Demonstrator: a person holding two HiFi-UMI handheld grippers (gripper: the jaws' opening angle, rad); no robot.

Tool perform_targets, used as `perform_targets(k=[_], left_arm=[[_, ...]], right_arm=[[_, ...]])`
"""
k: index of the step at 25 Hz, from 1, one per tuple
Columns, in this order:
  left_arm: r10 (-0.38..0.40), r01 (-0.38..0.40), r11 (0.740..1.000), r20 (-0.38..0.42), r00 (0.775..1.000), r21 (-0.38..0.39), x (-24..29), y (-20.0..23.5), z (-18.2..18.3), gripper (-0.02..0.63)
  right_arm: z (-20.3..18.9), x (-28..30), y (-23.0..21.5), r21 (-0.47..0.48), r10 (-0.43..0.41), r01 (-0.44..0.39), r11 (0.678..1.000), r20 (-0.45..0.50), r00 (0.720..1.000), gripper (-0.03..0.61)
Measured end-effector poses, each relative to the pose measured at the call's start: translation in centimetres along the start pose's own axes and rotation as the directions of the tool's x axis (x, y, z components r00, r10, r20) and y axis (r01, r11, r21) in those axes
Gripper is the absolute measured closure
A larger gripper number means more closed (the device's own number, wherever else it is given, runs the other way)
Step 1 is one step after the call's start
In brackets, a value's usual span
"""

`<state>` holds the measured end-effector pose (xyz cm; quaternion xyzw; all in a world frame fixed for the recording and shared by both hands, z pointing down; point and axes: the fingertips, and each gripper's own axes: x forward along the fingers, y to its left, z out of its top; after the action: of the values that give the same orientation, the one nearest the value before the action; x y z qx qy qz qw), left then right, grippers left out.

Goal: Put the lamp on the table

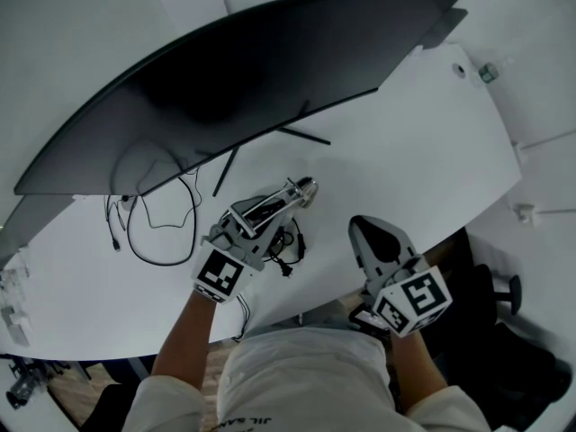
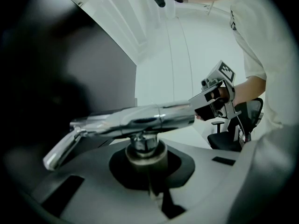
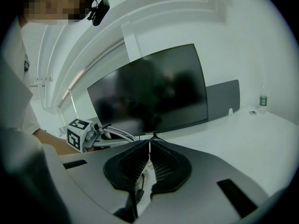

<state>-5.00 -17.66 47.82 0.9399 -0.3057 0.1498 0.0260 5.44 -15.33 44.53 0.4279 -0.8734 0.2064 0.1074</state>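
Note:
The lamp (image 1: 290, 194) is a slim chrome piece with a rounded head, held low over the white table (image 1: 414, 160) just in front of the monitor stand. My left gripper (image 1: 274, 203) is shut on it. In the left gripper view the chrome arm (image 2: 140, 118) lies crosswise above the jaws, and its short stem (image 2: 145, 146) is pinched between the pads. My right gripper (image 1: 364, 229) hovers to the right of the lamp, apart from it. Its ribbed pads (image 3: 161, 160) meet with nothing between them.
A wide curved monitor (image 1: 252, 70) fills the back of the table, its thin stand legs (image 1: 301, 136) spreading just behind the lamp. Loose black cables (image 1: 157, 228) lie at the left and under my left gripper. A small bottle (image 1: 487, 72) stands far right. An office chair (image 1: 495, 291) is beside the table.

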Motion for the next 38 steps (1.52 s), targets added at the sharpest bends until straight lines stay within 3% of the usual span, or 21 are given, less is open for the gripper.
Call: perform_targets(k=[28,38], left_arm=[[0.028,-0.028,0.999,-0.014,0.999,0.036,0.2,-0.8,-1.5,0.593],[0.049,-0.047,0.998,-0.042,0.998,0.044,-0.2,-0.5,-1.8,0.517]], right_arm=[[-0.6,-1.0,0.3,-0.002,-0.012,0.012,1.000,-0.001,1.000,0.546],[-0.8,-1.6,0.9,-0.007,0.001,-0.001,1.000,0.000,1.000,0.546]])
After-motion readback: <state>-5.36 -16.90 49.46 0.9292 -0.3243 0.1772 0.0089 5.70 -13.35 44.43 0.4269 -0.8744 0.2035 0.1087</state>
